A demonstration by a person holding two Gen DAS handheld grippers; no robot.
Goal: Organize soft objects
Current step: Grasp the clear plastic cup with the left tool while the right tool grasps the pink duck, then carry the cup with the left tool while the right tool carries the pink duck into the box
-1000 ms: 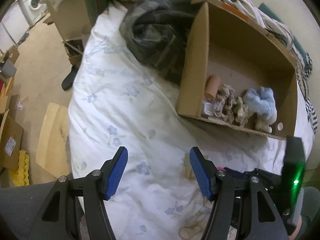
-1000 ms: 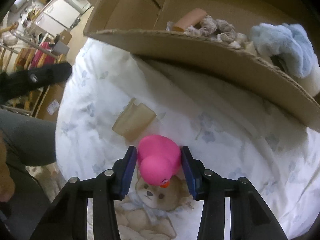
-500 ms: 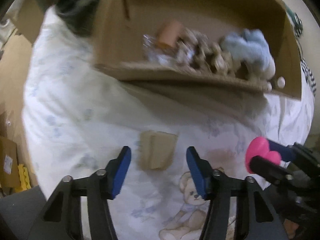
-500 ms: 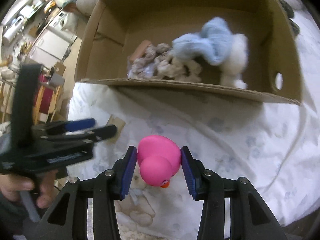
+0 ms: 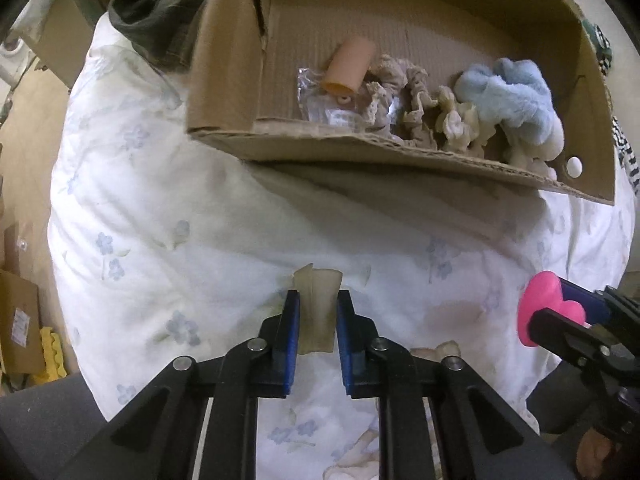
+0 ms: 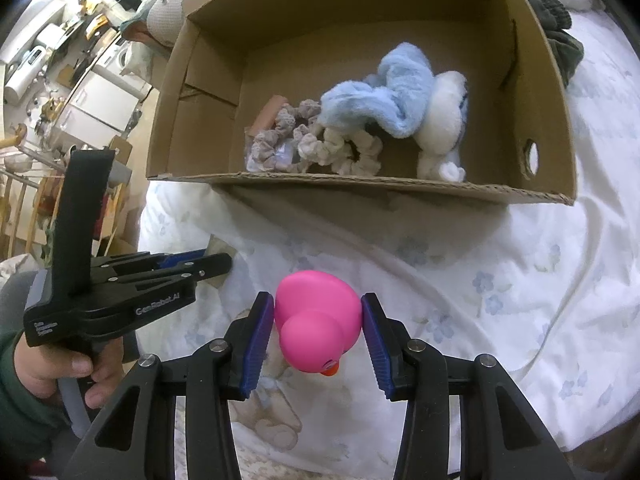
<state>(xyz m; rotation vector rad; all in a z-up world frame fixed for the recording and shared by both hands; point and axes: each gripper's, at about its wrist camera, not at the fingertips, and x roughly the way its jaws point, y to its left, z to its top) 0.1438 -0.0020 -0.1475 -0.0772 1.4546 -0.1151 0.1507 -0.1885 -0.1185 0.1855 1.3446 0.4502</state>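
On floral quilt [image 5: 168, 200]: left gripper [image 5: 317, 312] just closed, pinching floppy translucent-beige piece [image 5: 318, 304]

The pink rubber duck [image 6: 316, 320] sits between the pads of the right gripper [image 6: 318, 334], beak toward the camera. The beige translucent soft piece [image 5: 318, 312] is pinched upright in the left gripper [image 5: 318, 332], whose jaws have just been closing. Ahead of both grippers, the cardboard box [image 6: 400, 190] holds scrunchies [image 6: 340, 148], a blue-white plush [image 6: 400, 100] and a peach tube [image 5: 350, 66].
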